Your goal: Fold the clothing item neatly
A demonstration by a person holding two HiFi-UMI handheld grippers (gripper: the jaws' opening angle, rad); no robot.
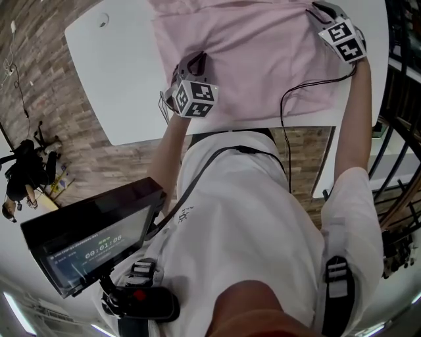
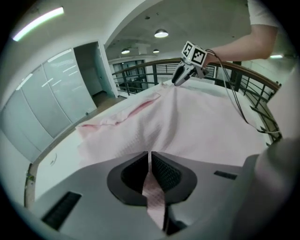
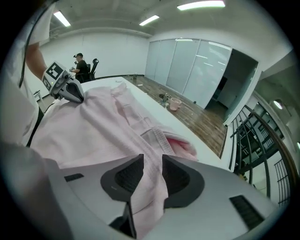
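Observation:
A pale pink shirt (image 1: pixel 256 59) lies spread on the white table (image 1: pixel 125 72). My left gripper (image 1: pixel 191 62) is at the shirt's near left edge. In the left gripper view its jaws (image 2: pixel 149 161) are shut on a thin fold of the pink shirt (image 2: pixel 187 126), which hangs back between the pads. My right gripper (image 1: pixel 314 8) is at the shirt's far right part. There a thick strip of the shirt (image 3: pixel 93 126), near its placket (image 3: pixel 154 136), fills the gap between the right gripper's (image 3: pixel 151 171) pads. Each gripper shows in the other's view: the right gripper (image 2: pixel 178 80) and the left gripper (image 3: pixel 75 96).
A black cable (image 1: pixel 289 92) runs over the shirt's right side and off the table's near edge. A dark screen (image 1: pixel 92 240) hangs at the person's chest. A railing (image 2: pixel 243 79) borders one side. A seated person (image 3: pixel 82 65) is far off, and a pink cup (image 3: pixel 176 103) stands on the floor.

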